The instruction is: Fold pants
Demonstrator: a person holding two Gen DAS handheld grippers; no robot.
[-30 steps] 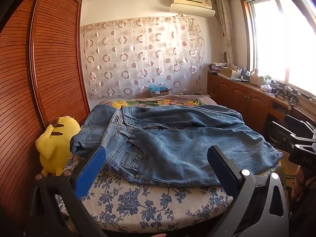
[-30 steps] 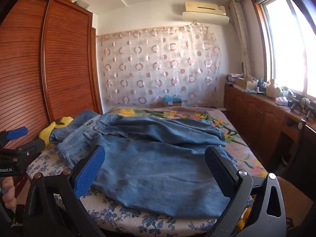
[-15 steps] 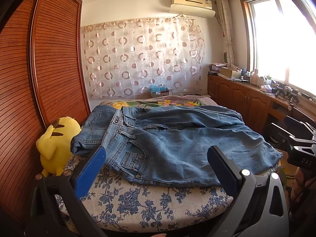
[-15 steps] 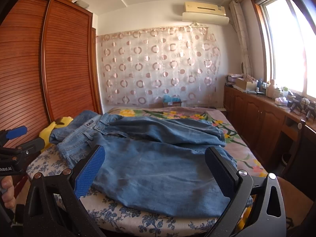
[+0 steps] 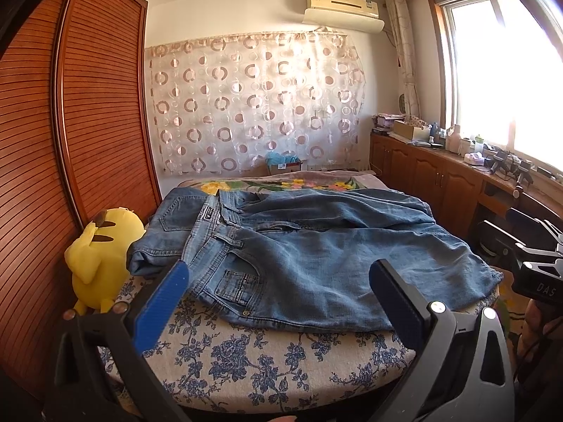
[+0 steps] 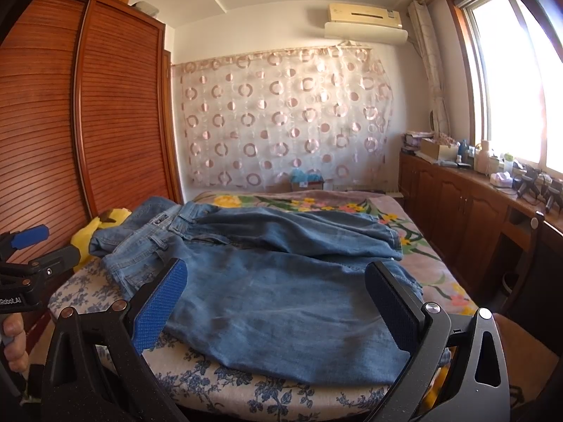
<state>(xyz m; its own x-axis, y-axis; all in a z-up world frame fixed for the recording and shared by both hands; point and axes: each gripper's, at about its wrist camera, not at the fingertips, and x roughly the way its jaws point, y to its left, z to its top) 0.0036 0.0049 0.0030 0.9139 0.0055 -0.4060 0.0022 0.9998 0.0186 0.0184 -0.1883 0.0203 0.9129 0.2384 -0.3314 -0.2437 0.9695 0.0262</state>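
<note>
Right now we hold both claws back from the near edge of the bed, each spread wide and grasping nothing. Our left gripper (image 5: 278,295) fills the bottom of the left wrist view, its blue-padded fingers (image 5: 160,307) apart over the mattress edge; our right gripper (image 6: 276,293) sits the same way at the bottom of the right wrist view.

We count one pair of faded blue denim jeans (image 5: 316,249), spread across the middle of both frames on the white bedsheet with blue flowers (image 5: 267,362). The waistband (image 5: 218,232) lies toward the left of the frame, and the leg hems (image 5: 489,277) run off to the right. One leg lies nearer us, the other behind it, with loose wrinkles between them. Toward the far end of the bed a second, brightly flowered cover (image 6: 352,207) shows under the jeans.

We judge the denim to be fairly heavy and soft rather than stiff: it should drape and sag when lifted, and it should not slip much from ribbed pads. Thick seams look like the surest holds, so we would pinch the waistband with the left claw and a hem with the right, lifting together to keep the cloth from bunching.

Beside the bed, at the left of the frame, sits one yellow plush toy (image 5: 98,256) against the louvred brown wooden wardrobe (image 5: 88,123), touching the jeans' left edge or very nearly so.
</note>
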